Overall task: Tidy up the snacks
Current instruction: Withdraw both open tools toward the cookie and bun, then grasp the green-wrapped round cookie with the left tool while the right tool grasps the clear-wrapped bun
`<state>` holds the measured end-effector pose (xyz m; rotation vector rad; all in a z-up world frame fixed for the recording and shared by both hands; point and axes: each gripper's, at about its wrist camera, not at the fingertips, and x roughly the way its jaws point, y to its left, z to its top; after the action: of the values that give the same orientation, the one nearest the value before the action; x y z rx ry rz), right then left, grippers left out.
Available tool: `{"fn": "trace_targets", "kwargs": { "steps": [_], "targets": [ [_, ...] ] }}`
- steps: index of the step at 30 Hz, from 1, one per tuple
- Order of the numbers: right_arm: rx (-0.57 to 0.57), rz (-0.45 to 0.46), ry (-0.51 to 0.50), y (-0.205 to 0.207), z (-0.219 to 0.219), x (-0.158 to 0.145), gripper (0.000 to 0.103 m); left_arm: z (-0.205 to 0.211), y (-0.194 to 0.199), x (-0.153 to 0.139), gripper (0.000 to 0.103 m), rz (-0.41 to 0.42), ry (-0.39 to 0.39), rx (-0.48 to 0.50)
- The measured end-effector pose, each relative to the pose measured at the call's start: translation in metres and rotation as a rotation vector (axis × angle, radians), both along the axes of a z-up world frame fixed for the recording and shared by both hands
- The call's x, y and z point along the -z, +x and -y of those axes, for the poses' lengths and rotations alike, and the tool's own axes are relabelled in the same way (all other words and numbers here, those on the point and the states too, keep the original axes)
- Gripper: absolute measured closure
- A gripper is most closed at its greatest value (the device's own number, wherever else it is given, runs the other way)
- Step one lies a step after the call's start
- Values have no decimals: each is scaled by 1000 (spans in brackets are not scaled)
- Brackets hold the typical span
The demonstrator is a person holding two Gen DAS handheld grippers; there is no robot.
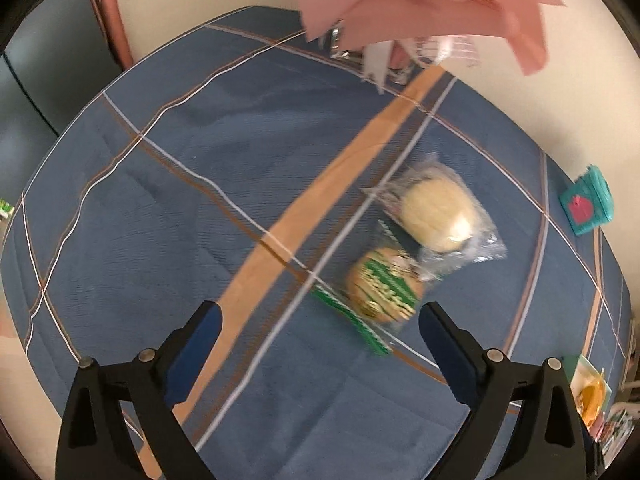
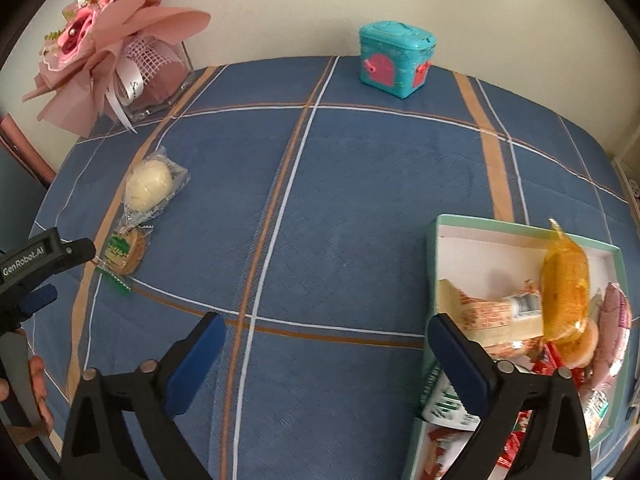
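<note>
In the left wrist view a cookie in a green wrapper [image 1: 382, 290] and a pale round bun in a clear wrapper [image 1: 438, 212] lie side by side on the blue checked tablecloth [image 1: 200, 200]. My left gripper [image 1: 320, 314] hovers open just short of the cookie, which sits nearer its right finger. In the right wrist view my right gripper [image 2: 326, 322] is open and empty beside a pale green box [image 2: 434, 240] full of snack packets. An orange-wrapped snack [image 2: 564, 280] stands tilted on top of them. The cookie [image 2: 126, 254], the bun [image 2: 148, 184] and the left gripper [image 2: 68, 272] show at far left.
A teal toy chest [image 2: 394, 58] stands at the table's far edge against the wall. A pink bouquet in a glass vase [image 2: 120, 60] fills the far left corner. A person's hand [image 2: 38, 376] shows at the lower left. The snack box [image 1: 592, 392] sits near the right table edge.
</note>
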<state>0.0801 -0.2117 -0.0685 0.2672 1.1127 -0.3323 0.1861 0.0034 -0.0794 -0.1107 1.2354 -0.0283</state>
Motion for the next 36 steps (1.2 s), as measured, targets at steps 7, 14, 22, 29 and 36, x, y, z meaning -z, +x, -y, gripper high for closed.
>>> {"fn": "trace_targets", "kwargs": {
  "steps": [7, 14, 22, 29, 36],
  "targets": [
    [-37, -14, -29, 20, -16, 8, 0, -5, 14, 12, 4, -30, -25, 12],
    [-48, -4, -22, 36, -17, 11, 0, 22, 27, 23, 4, -55, -24, 123],
    [-7, -12, -20, 44, -5, 17, 0, 49, 40, 44, 4, -64, 42, 253],
    [-35, 33, -1, 58, -8, 7, 0, 21, 59, 49, 4, -50, -1, 162],
    [-63, 71, 89, 96, -17, -3, 0, 1, 76, 48, 4, -33, -55, 114]
  ]
}}
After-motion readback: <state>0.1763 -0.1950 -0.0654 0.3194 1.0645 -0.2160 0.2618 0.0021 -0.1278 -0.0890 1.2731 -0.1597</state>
